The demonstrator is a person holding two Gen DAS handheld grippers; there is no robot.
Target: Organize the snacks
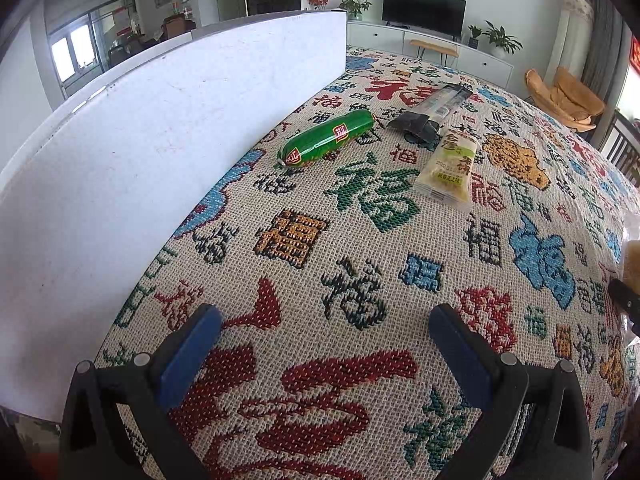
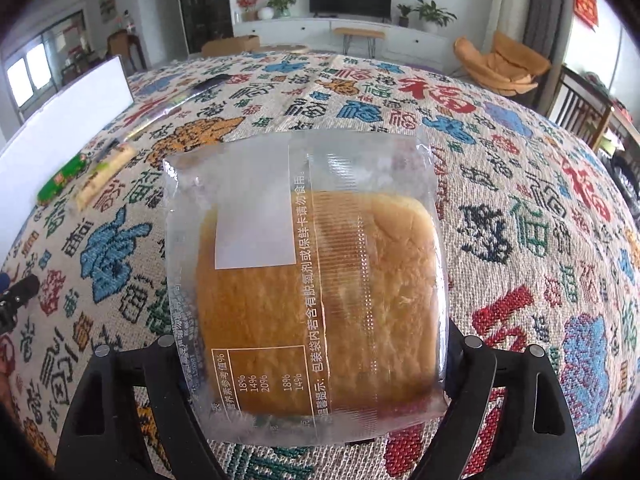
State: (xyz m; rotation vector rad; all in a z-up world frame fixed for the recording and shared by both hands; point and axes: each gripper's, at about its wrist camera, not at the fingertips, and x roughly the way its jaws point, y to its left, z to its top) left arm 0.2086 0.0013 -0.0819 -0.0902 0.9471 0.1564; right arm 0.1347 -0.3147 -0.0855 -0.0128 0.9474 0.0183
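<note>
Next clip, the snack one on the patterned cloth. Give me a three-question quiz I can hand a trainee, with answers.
1. True or false: the left gripper holds a snack.
2. What sits between the fingers of the right gripper? A) green sausage B) bagged bread C) dark packet
3. Which snack lies nearest the white board?

Key
1. False: its jaws stand apart over bare tablecloth.
2. B: the bagged bread fills the gap between the jaws.
3. The green sausage, beside the board, with the pale yellow packet and the dark packet further off.
</note>
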